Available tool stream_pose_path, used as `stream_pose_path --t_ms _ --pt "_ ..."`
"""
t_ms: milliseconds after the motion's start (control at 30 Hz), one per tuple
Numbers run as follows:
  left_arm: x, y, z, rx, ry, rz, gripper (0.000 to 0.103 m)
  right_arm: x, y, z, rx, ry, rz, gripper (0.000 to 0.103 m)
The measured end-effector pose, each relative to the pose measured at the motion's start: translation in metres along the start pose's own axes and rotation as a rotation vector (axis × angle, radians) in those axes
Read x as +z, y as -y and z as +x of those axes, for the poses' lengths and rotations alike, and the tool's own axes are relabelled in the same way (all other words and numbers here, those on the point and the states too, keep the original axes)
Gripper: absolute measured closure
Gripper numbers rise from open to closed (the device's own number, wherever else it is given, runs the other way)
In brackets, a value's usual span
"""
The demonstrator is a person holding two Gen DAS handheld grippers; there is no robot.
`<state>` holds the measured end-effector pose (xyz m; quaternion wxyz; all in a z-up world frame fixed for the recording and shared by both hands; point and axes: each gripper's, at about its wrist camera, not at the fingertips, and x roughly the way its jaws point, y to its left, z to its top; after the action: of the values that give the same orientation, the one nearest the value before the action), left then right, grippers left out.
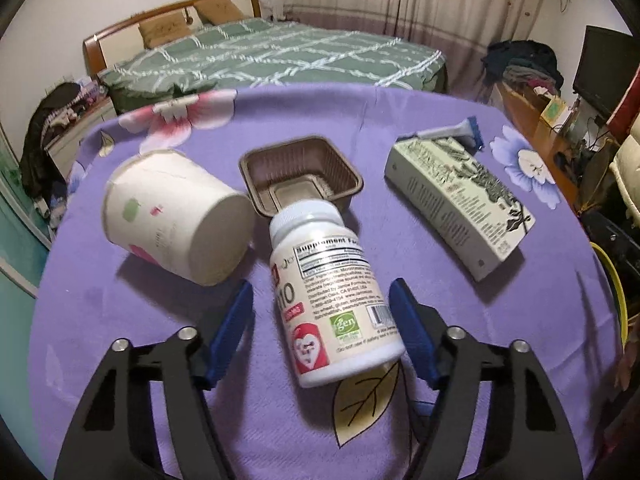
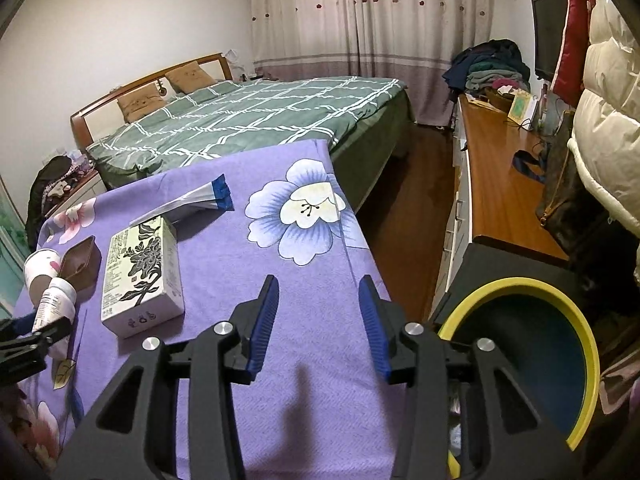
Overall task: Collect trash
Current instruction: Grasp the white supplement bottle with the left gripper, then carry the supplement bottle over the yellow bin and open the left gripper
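Left wrist view: supplement bottle (image 1: 332, 296) lies flat, cap pointing away.

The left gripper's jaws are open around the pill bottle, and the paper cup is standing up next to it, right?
Not quite. The cup is tipped on its side, as the left wrist view shows. The left gripper does have open jaws around the bottle.

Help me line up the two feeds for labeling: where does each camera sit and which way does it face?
Left wrist: on the left gripper, low over the table, facing the bed; open jaws straddle the supplement bottle.
Right wrist: on the right gripper, open, higher at the table's right edge, beside the yellow-rimmed bin.
Shared: bottle, printed box, brown tray, paper cup, bed.
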<state>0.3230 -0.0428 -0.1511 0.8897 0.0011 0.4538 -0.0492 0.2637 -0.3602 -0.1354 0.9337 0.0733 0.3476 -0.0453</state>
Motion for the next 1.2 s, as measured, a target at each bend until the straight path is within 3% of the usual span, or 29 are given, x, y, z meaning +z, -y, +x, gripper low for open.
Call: stream_pose_path --t_ms 133,600,933,1200 --pt "0.000 -0.003 0.005 -0.011 -0.001 -0.007 0.056 0.000 0.001 -0.001 0.007 0.000 0.004 0.063" --pt "0.001 0.034 -0.040 -0.084 0.066 0.075 0.057 0.007 0.013 -0.009 -0.008 0.024 0.041 0.063" --pt "0.009 0.103 -0.054 -0.173 0.075 0.187 0.057 -0.004 0.060 -0.050 -0.026 0.053 0.091 0.063" --pt "0.010 0.195 -0.045 -0.300 0.030 0.305 0.057 -0.035 0.125 -0.087 -0.088 0.054 0.163 0.063"
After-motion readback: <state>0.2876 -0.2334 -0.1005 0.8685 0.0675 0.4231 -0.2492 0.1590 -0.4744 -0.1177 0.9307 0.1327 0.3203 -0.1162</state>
